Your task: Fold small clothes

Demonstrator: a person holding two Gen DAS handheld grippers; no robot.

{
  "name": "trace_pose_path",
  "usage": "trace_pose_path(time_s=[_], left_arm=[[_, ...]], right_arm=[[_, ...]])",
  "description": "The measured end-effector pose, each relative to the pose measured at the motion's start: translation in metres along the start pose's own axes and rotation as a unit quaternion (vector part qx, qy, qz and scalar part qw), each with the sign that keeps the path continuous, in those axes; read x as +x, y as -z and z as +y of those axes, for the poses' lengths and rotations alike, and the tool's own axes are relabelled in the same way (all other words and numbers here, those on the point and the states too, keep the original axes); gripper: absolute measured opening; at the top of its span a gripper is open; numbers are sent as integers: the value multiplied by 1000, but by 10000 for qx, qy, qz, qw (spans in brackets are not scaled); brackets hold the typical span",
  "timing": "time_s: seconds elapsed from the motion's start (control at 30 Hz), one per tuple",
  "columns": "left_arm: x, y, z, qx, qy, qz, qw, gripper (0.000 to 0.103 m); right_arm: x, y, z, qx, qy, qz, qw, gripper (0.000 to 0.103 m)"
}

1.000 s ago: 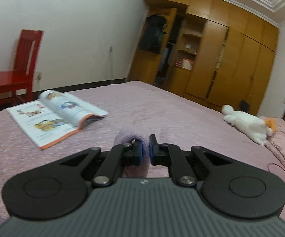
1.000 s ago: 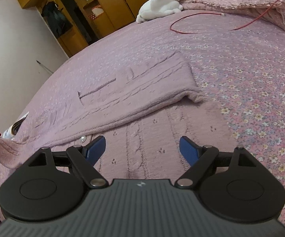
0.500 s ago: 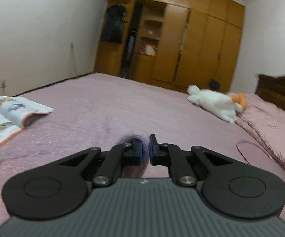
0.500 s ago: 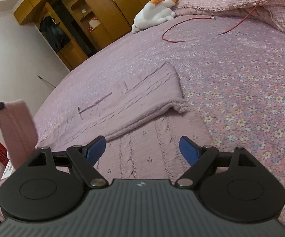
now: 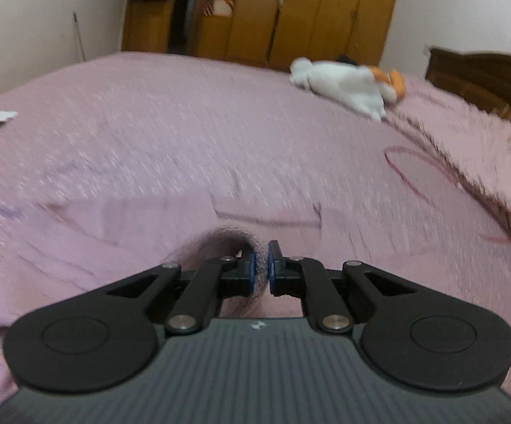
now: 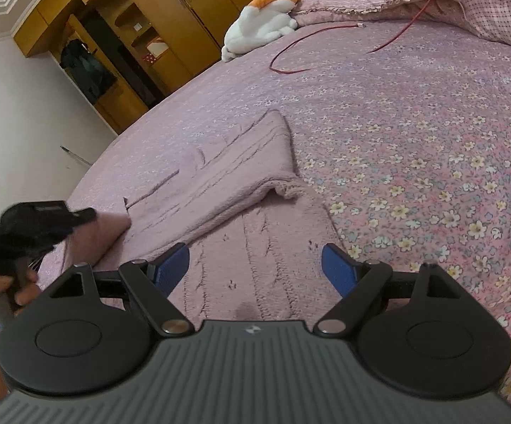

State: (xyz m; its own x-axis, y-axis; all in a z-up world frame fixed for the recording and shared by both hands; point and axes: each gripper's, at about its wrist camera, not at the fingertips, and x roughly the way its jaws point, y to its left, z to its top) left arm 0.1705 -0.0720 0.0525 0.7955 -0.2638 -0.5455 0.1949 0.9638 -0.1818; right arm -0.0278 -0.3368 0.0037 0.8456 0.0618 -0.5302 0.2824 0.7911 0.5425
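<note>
One wardrobe [image 6: 121,35] beyond the bed's [image 6: 432,141] far edge; one plush cat [image 6: 255,24] and one red cable [image 6: 326,42] toward its head end. One pink knit garment [image 6: 220,183], partly folded, mid-bed. My left gripper [image 5: 261,265] is clamped on a lifted fold of it; my right gripper [image 6: 255,268] hangs wide apart above its near panel, holding nothing.

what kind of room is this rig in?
A bedroom, most likely in a home: a bed with a pink floral cover, a wooden wardrobe along the wall, a plush toy near the pillow.
</note>
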Motion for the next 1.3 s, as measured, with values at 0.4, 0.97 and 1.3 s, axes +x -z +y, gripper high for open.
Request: trace_pose_path(time_s=[0.4,0.97,1.3], left_arm=[[-15,34,5,374,191,668,9969,51],[-69,63,113,-360,-876,779,9925,52],[-69,62,141,-737,-462,572,9946,52]], right_arm=[[6,-4,10,-56,-44,90,9999,87],[97,-26,132,-828,-1042,1075,9853,87],[165,-16,182,-1172,-882,1560,9768,87]])
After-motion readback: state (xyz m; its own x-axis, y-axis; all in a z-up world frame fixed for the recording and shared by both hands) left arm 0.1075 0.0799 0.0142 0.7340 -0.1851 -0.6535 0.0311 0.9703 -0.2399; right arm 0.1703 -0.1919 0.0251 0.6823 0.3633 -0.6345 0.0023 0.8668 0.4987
